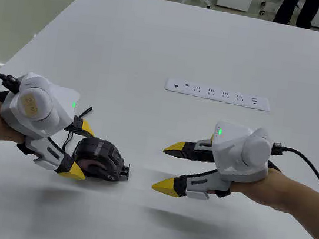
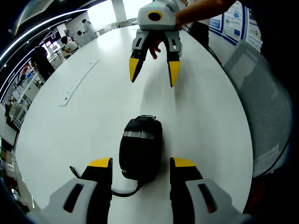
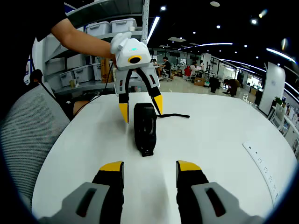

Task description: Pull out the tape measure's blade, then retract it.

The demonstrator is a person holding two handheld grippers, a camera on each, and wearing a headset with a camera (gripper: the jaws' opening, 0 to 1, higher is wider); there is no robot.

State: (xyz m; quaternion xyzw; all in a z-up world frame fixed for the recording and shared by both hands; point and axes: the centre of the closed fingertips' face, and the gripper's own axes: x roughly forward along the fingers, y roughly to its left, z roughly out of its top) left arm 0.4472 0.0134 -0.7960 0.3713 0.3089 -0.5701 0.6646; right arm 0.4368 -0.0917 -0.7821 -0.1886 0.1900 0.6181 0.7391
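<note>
Head view: two grippers face each other over a white table (image 1: 158,42).
Left gripper (image 1: 81,150) and right gripper (image 1: 167,167) both have their jaws spread, clamping nothing. A power strip (image 1: 217,94) lies well behind them. The tape (image 1: 103,159) rests on the table between the left jaws, unpinched, its mouth toward the nearby right gripper.

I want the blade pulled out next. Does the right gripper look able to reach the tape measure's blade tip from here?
Probably yes: the right gripper, jaws open, faces the blade tip of the tape measure across bare table, with nothing between them.
</note>
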